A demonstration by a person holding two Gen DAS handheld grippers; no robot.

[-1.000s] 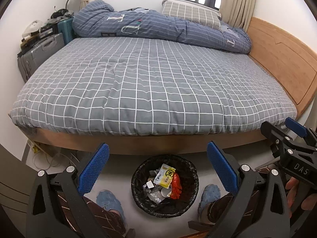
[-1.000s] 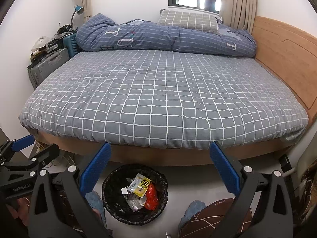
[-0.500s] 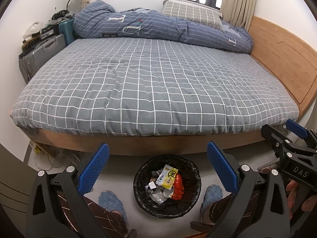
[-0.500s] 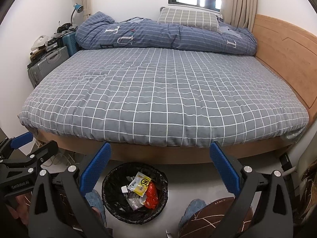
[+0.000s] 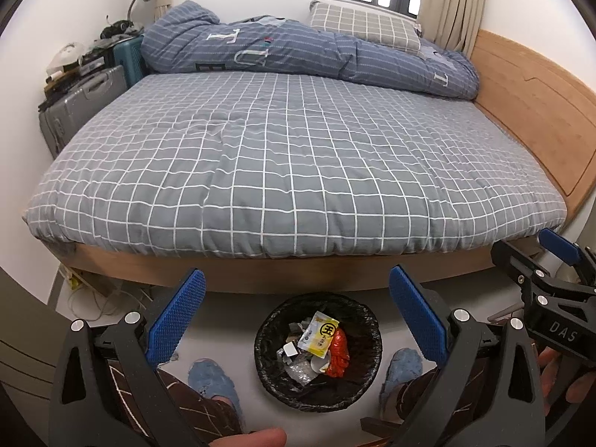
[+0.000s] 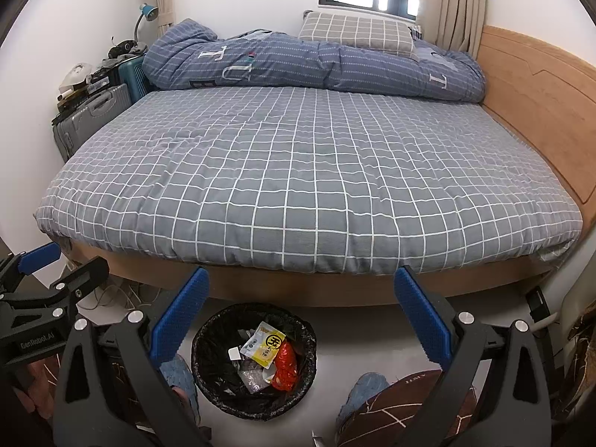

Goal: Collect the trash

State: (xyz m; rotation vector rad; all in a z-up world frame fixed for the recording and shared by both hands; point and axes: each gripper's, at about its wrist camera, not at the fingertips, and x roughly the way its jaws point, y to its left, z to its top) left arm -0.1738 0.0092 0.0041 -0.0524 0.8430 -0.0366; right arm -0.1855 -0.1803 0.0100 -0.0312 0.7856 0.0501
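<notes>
Both grippers, left [image 5: 296, 311] and right [image 6: 301, 314], gape empty above the bin [image 6: 208, 339]; stray scraps, perhaps under the bed [image 6: 298, 186], could go uncollected.

Grey checked bed [image 5: 290, 171] carrying a rumpled blue duvet [image 5: 298, 56], black trash bin [image 5: 318, 350] sitting on the pale floor [image 5: 223, 320] beside it

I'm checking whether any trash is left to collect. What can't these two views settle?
- Under the bed: both views, hidden by the wooden frame.
- Bottom of the trash bin: covered by the yellow packet and red wrapper.
- Floor near the feet: blocked by left gripper and right gripper.
</notes>
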